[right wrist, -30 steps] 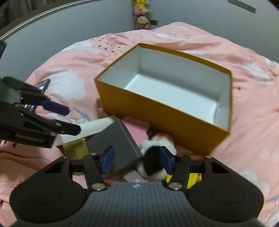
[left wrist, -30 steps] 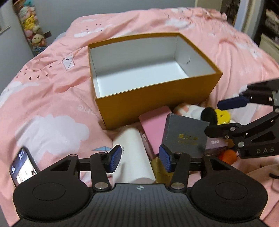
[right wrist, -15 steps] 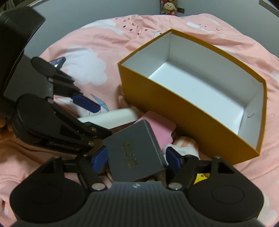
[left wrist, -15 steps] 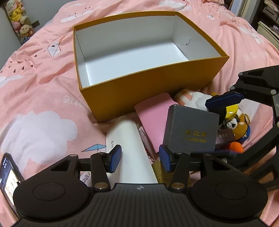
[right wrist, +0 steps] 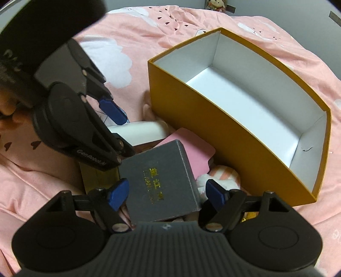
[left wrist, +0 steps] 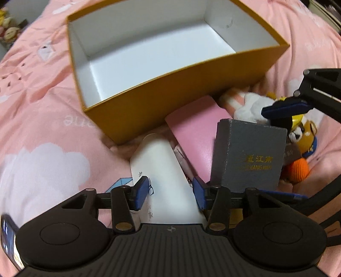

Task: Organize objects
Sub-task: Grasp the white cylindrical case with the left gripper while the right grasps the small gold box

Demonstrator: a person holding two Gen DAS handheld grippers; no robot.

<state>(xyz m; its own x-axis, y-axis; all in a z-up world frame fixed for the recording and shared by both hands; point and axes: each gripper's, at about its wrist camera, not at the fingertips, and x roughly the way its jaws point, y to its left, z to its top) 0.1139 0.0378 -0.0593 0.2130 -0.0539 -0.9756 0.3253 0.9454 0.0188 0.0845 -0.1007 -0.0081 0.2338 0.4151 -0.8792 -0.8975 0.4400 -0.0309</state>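
An empty orange box with a white inside lies on the pink bed. In front of it is a pile: a white tube-like box, a pink flat case, a grey box with gold lettering, and plush toys. My left gripper is open, its fingers on either side of the white box. My right gripper is open, straddling the grey box; one of its fingers shows above the grey box in the left wrist view.
A pink quilt with white clouds covers the bed. A phone lies at the left edge. A gold box sits under the pile. Plush toys line the far wall.
Both grippers have moved forward and lower over the pile. The left now straddles the white box, and the right has swung over the grey box. Both stay open.
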